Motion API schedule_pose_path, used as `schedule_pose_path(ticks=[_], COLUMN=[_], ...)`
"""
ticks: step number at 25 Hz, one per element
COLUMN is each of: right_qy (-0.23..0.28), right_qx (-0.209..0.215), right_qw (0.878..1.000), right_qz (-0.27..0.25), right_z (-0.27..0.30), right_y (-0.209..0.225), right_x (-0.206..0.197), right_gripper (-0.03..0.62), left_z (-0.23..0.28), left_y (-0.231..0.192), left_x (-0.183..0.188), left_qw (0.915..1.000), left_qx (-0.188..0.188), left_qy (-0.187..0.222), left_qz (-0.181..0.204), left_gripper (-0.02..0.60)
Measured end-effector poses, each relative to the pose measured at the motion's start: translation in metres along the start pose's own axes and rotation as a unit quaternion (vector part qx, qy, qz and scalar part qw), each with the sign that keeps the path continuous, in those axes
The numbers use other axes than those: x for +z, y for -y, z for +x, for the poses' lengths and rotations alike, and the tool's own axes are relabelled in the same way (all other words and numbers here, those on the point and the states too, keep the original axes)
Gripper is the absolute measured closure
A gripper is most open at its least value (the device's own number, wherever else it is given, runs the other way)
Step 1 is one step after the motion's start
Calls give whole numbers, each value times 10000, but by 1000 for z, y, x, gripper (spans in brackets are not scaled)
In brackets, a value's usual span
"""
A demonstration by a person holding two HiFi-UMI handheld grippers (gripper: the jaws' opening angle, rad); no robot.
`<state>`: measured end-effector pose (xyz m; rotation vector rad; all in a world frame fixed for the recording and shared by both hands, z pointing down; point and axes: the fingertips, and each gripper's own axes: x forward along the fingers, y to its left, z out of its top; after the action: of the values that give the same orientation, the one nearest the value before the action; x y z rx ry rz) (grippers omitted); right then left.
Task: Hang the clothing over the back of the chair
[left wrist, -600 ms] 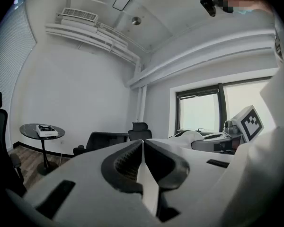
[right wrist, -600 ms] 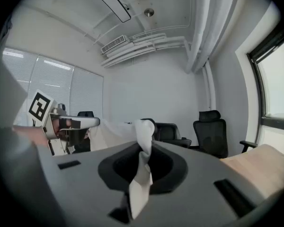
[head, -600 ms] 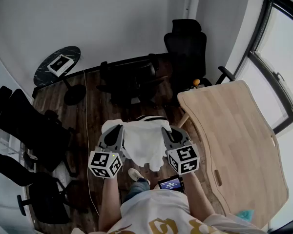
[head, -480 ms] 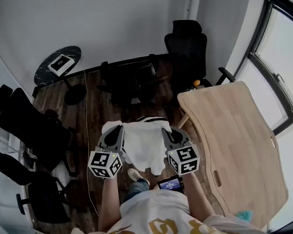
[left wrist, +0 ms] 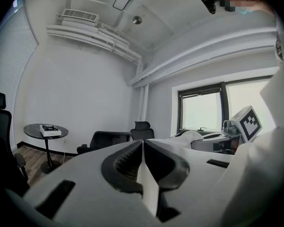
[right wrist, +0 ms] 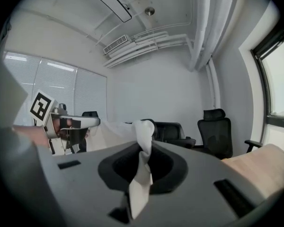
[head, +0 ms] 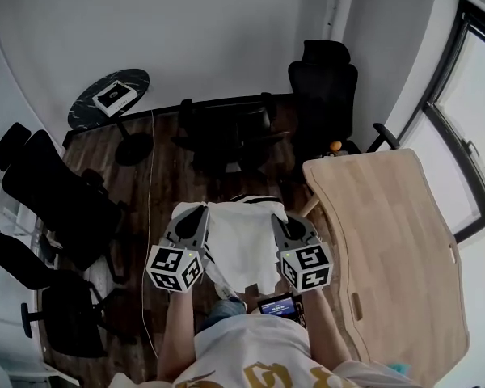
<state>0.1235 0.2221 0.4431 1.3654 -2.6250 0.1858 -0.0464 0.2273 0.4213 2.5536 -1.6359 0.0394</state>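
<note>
A white garment (head: pixel 241 241) hangs spread between my two grippers in the head view, its lower part drooping toward the person's legs. My left gripper (head: pixel 190 212) is shut on its left top corner, and a strip of white cloth (left wrist: pixel 148 183) shows pinched between its jaws. My right gripper (head: pixel 280 213) is shut on the right top corner, where bunched white fabric (right wrist: pixel 143 160) sticks up from the jaws. Black office chairs (head: pixel 223 132) stand ahead by the far wall, a high-backed one (head: pixel 324 91) to their right. Both grippers are held well short of them.
A light wooden table (head: pixel 388 241) fills the right side. More black chairs (head: pixel 52 200) stand at the left. A small round black table (head: pixel 109 99) with a box on it is at the far left. A window (head: pixel 469 111) is at the right.
The view has shifted slightly, so the room sits a little lower in the picture. Both grippers still hold the garment spread in about the same place before the person.
</note>
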Motion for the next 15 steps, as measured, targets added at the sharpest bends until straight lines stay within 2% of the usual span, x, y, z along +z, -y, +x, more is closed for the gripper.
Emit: schedule_pose_path(ticks=[11, 15], right_qy=[131, 140], right_qx=[154, 189], right_qw=[9998, 9993], right_qz=[52, 274], right_z=[42, 72], right_y=[16, 30], right_x=[13, 20], right_gripper=[563, 563], left_z=[34, 62], left_y=[-28, -49], left_x=[10, 11], left_qw=[9998, 9995], left_qx=[92, 130], left_qy=[174, 268], left_qz=[31, 36], left_gripper=[551, 551])
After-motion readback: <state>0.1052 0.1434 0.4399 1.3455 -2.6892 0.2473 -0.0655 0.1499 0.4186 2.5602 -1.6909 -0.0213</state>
